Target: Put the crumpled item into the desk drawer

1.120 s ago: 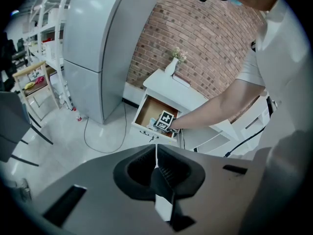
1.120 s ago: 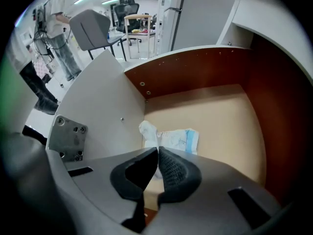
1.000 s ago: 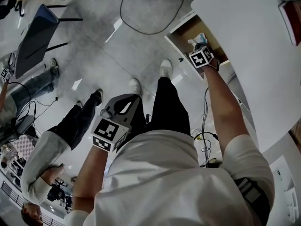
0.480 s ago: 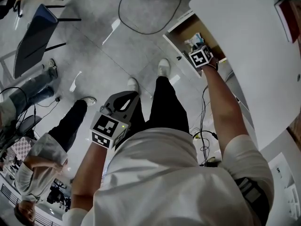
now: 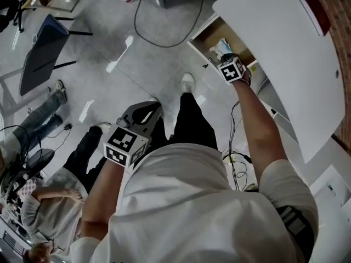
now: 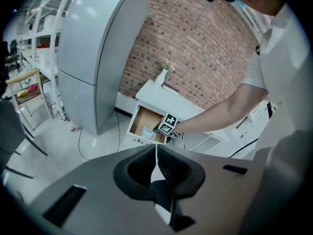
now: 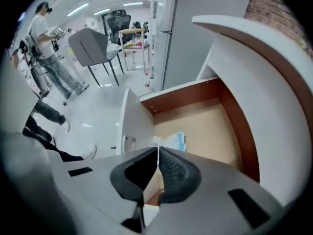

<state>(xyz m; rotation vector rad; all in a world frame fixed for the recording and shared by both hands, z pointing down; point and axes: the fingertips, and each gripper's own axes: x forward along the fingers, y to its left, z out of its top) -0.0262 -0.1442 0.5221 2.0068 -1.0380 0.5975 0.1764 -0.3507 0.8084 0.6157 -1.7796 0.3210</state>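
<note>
Crumpled item lies apparently loose in drawer; left gripper, right gripper closed.

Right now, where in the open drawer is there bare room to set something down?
The tan drawer floor is bare between the crumpled item and the brown walls. It is crowded only by the white front panel, where that item lies just past the shut right gripper.

Open desk drawer, tan floor, crumpled white-and-blue item, perhaps a mask, lying near its front panel
</note>
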